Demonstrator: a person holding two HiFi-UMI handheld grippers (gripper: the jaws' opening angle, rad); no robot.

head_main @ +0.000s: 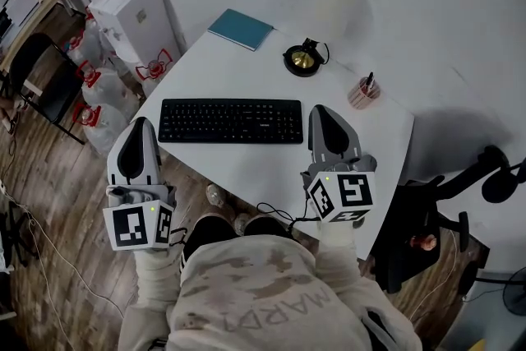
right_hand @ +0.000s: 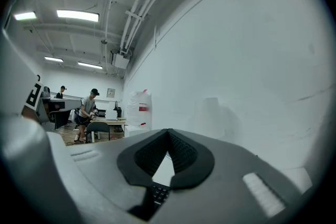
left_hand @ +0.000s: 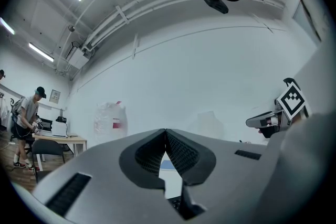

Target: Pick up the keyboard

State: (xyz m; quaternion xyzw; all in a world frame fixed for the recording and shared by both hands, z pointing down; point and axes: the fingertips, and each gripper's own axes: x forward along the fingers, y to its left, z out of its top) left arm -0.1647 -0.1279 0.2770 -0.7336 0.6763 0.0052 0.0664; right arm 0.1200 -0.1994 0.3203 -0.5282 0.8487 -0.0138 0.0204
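Grey left gripper (head_main: 140,124) and right gripper (head_main: 320,109), jaws together on nothing, flank the flat black plastic keyboard (head_main: 230,121), whose long axis runs between them.

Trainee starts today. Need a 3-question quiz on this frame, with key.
1. True or false: the left claw grips the keyboard.
2. Which of these lies on the table? A) notebook B) mouse C) laptop
3. What state is the right claw in?

Key: 1 false, it is shut on nothing, short of the keyboard. 2 A. 3 shut, empty.
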